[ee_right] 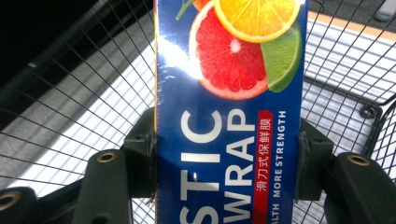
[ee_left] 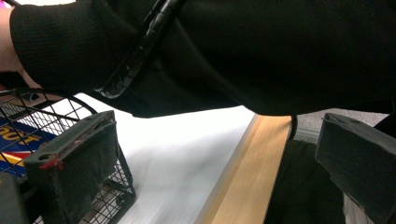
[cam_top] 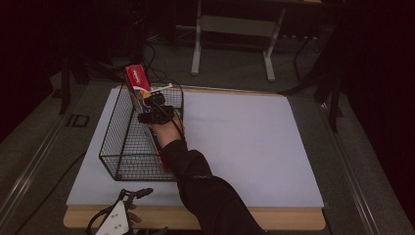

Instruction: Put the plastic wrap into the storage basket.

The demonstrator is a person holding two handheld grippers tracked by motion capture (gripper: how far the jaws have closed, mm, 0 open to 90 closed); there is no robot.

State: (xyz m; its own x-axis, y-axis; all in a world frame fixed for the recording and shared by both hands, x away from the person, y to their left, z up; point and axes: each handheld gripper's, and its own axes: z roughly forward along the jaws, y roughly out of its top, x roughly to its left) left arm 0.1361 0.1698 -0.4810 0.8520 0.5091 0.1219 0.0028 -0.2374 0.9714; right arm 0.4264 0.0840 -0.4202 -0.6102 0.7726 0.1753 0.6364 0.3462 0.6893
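1. The left gripper [cam_top: 128,200] rests at the near left edge of the table [cam_top: 274,218], just off the white mat [cam_top: 244,147]. In the left gripper view its two black jaws stand wide apart, released, with nothing between them; the wooden table edge and the person's dark sleeve [ee_left: 261,51] lie ahead of them.
2. The wire basket [cam_top: 117,147] stands on the left part of the mat, its near wall close to the mat's near edge.
3. The right gripper [cam_top: 155,111] reaches over the basket near its far right corner, the person's right forearm [cam_top: 205,191] stretching in from the near edge.
4. Its jaws are clenched on a plastic wrap box [ee_right: 229,112], one pad pressed to each long side.
5. The box [cam_top: 138,84] is long, blue and red with citrus pictures. It lies tilted along the basket's right wall, its red far end sticking up above the basket's far rim.
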